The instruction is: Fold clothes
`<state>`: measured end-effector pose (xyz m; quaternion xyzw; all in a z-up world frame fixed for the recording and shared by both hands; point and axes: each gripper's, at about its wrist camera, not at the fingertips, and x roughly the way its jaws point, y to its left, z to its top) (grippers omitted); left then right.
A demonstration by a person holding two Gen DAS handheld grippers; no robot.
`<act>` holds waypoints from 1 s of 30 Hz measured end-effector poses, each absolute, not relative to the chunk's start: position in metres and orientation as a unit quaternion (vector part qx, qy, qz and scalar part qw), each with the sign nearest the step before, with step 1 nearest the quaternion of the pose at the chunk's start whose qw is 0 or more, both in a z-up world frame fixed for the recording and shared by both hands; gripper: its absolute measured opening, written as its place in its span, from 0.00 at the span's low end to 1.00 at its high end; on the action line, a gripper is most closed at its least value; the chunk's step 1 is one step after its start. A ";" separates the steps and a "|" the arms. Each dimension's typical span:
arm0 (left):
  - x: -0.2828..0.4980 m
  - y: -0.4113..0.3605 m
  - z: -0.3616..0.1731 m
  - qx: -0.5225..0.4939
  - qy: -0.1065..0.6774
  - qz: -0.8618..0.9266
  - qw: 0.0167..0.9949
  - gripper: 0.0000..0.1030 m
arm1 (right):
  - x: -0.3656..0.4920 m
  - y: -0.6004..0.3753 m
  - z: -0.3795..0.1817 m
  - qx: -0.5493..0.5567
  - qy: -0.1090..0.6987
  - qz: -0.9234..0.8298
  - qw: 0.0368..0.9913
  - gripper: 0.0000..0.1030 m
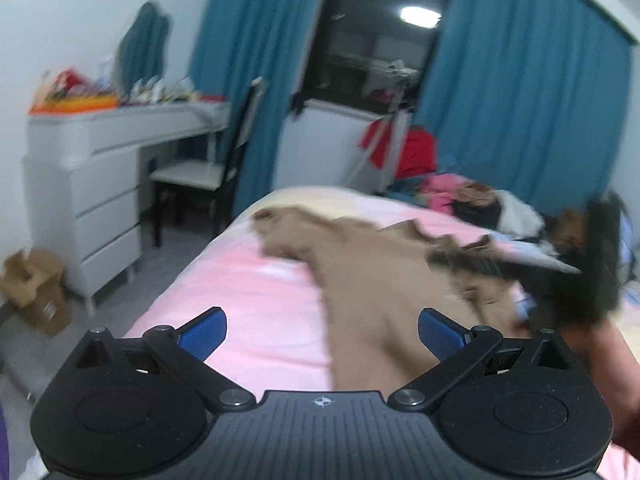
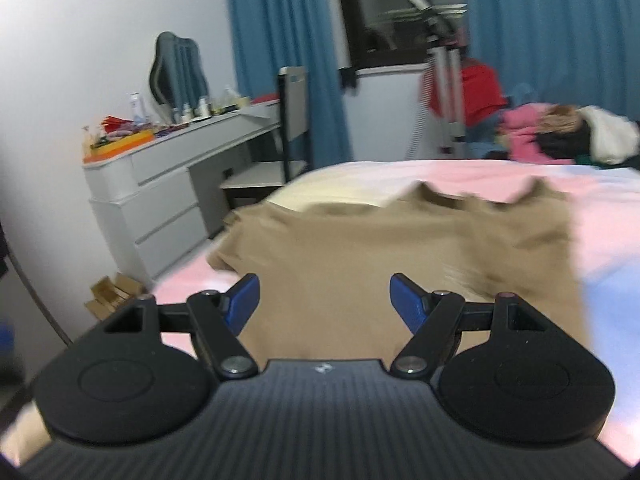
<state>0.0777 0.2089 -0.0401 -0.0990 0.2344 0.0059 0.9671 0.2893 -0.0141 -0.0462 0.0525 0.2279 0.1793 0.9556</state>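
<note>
Right wrist view: one tan garment (image 2: 360, 240), one bed (image 2: 608, 248).

Left wrist view: low over the pink bed (image 1: 248, 280), looking along the bed toward the blue curtains (image 1: 520, 100).
Right wrist view: close above the tan shirt (image 2: 360, 248), facing the same way.
Shared: bed, shirt, curtains, white dresser (image 2: 160, 192).

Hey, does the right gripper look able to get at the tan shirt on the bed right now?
Probably yes. The right gripper is open, with the tan shirt spread on the pink bed directly ahead, and nothing lies between them.
</note>
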 end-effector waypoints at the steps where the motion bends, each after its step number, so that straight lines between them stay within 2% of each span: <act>1: 0.081 0.216 -0.045 -0.103 0.239 0.015 0.965 0.99 | 0.312 0.004 -0.049 0.054 0.233 0.185 0.953 0.71; 8: 0.105 0.239 -0.077 -0.111 0.258 0.068 0.957 0.98 | 0.429 0.120 -0.066 0.019 0.262 0.216 0.940 0.71; 16: 0.130 0.259 -0.101 -0.150 0.264 0.113 0.946 0.98 | 0.493 0.213 -0.104 -0.079 0.291 0.202 0.932 0.71; 18: 0.132 0.264 -0.103 -0.157 0.262 0.118 0.945 0.98 | 0.500 0.217 -0.113 -0.085 0.299 0.187 0.932 0.62; 19: 0.132 0.265 -0.104 -0.155 0.261 0.122 0.945 0.98 | 0.501 0.217 -0.116 -0.089 0.304 0.177 0.932 0.46; 20: 0.133 0.265 -0.105 -0.153 0.260 0.126 0.945 0.98 | 0.501 0.214 -0.116 -0.089 0.304 0.169 0.933 0.38; 21: 0.135 0.265 -0.105 -0.149 0.260 0.129 0.945 0.98 | 0.499 0.210 -0.113 -0.082 0.298 0.164 0.937 0.20; 22: 0.137 0.266 -0.105 -0.146 0.261 0.131 0.945 0.98 | 0.498 0.205 -0.109 -0.073 0.292 0.160 0.940 0.10; 30: 0.131 0.251 -0.090 -0.121 0.232 0.120 0.958 0.98 | 0.473 0.101 -0.034 0.044 0.219 0.166 0.960 0.09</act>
